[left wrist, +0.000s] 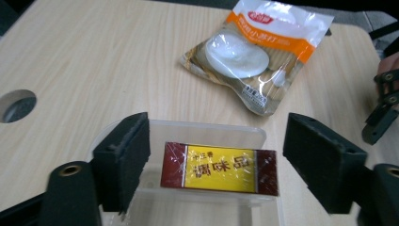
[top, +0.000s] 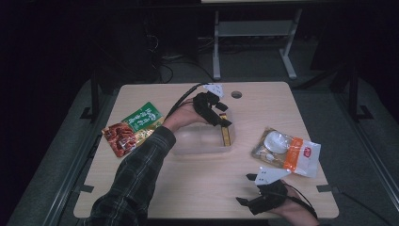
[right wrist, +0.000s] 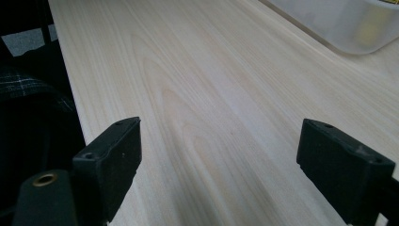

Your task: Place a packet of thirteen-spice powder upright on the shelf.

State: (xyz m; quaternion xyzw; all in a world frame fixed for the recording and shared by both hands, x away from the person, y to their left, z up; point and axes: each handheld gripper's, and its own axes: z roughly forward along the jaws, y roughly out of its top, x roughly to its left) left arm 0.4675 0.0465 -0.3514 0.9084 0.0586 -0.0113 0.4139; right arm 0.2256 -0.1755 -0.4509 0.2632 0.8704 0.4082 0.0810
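Hovering your left tool point(left wrist: 216, 155) apart above the boxed packet point(left wrist: 219, 168) in the clear tub point(left wrist: 207, 129); your right tool point(right wrist: 235, 165) is idling apart; two pouches are waiting.

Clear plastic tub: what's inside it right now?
One red-and-yellow box stands on its long edge against the far wall of the clear plastic tub. The open left gripper straddles it without touching. The tub floor nearer the camera is cut off below the frame.

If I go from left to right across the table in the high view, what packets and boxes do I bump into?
Red and green packet → clear tub → yellow and red box standing at the tub's right end → orange and white packet.
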